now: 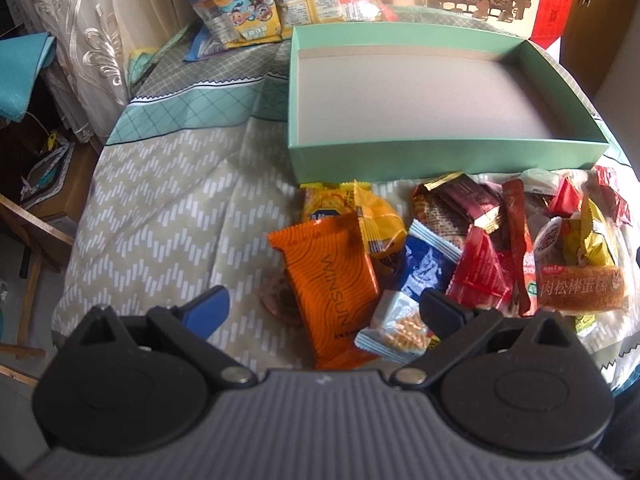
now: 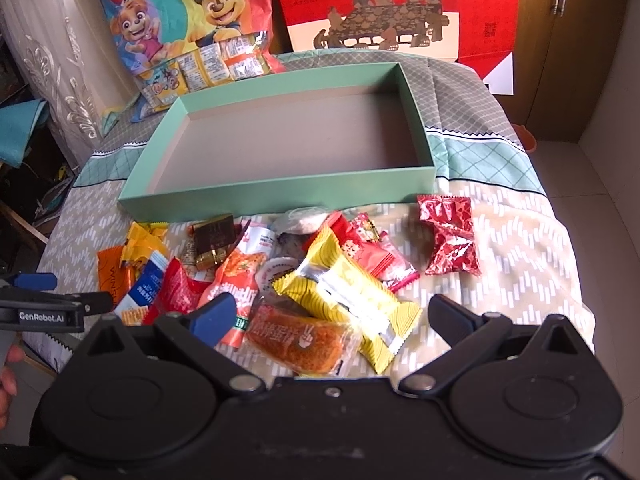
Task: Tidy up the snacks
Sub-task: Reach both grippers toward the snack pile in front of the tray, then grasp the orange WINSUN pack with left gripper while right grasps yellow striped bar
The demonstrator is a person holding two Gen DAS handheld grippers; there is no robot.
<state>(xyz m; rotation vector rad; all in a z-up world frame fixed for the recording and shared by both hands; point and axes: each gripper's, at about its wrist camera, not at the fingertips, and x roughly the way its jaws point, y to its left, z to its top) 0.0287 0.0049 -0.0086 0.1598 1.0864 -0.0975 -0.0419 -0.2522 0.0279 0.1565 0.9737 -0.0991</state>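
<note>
One green box (image 2: 280, 194) sits past the tongs, with nothing in it. One orange pack (image 1: 330, 284) lies between the left tongs' tips. One red spotted pack (image 2: 452, 236) lies alone, ahead of the right tongs. Two big bags (image 2: 180, 12) stand behind the box. The piled snacks are too jumbled to count.

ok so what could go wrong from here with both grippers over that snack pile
The left gripper is open over the orange packet, which overlaps a white-blue packet; closing could catch both. The green box sits on soft bedding, so a dropped snack might tip out. The slick yellow wrapper may slip.
</note>
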